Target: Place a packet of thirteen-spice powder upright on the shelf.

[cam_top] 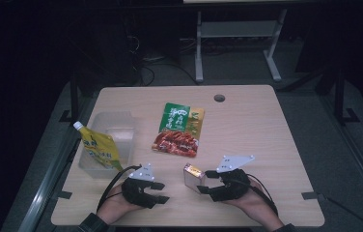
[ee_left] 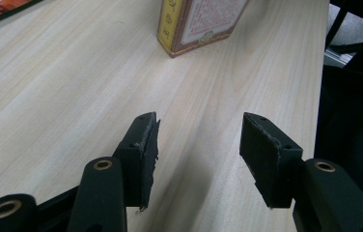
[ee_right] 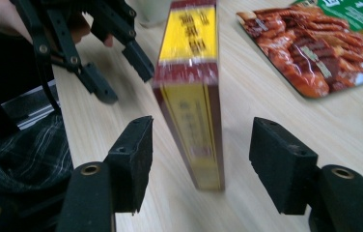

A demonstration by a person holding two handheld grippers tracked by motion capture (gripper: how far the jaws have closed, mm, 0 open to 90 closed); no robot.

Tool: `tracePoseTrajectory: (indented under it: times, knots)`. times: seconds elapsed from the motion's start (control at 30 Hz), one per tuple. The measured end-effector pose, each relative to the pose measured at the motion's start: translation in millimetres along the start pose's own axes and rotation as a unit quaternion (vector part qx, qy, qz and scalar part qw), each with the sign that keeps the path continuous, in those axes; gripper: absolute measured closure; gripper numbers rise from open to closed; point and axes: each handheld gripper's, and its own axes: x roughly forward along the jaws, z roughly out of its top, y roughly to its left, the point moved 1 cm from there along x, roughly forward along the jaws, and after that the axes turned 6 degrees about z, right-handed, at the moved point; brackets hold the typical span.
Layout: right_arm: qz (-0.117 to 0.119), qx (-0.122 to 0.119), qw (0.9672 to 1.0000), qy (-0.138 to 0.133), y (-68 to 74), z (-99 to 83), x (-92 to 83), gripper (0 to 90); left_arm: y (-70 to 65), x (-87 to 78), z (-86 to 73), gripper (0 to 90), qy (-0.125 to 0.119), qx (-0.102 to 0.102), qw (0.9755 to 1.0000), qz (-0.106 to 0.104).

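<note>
While the small yellow-and-maroon box (cam_top: 192, 177) stands on its narrow edge near the table's (cam_top: 266, 145) front edge, a little right of centre, it sits between the jaws of the right gripper (cam_top: 207, 187), which are spread wide and touch neither face of it.

Going from the left edge: a clear plastic tub (cam_top: 107, 140) sits near the front left corner, with a yellow spouted pouch (cam_top: 100, 147) leaning in it. Next comes the left gripper (cam_top: 159, 192), just in front of the tub, its jaws also wide apart and holding nothing; in the left gripper view they (ee_left: 199, 145) frame bare wood with the box (ee_left: 199, 24) ahead of them. At the middle of the table lies a flat green-and-red snack packet (cam_top: 178, 129). Then come the box and the right gripper, whose own view shows the box (ee_right: 191, 87) end-on between its pads.

The likely trouble is tipping. The box is tall and thin on a slim base, so if one pad meets it before the other, or the jaws close off-centre, it could topple flat or skid along the wood. Its wrapper looks glossy, so a light pinch might also slip.

Count: one tub, one pouch, one snack packet, one box, two grippers, one table.
</note>
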Motion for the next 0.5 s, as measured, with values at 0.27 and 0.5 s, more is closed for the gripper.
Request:
tracePoseTrajectory:
  times: [0.27, 0.5]
  knots:
    - [-0.004, -0.017, 0.9998, 0.007, 0.7, 10.7, 20.3, 48.4, -1.6, 2.2, 0.8, 47.4, -0.004, -0.002, 1.0000, -0.006]
    - [-0.005, -0.022, 0.9996, 0.019, 0.1, 14.1, 29.7, 56.6, -1.3, 2.5, 0.9, 47.7, -0.005, -0.001, 1.0000, -0.008]
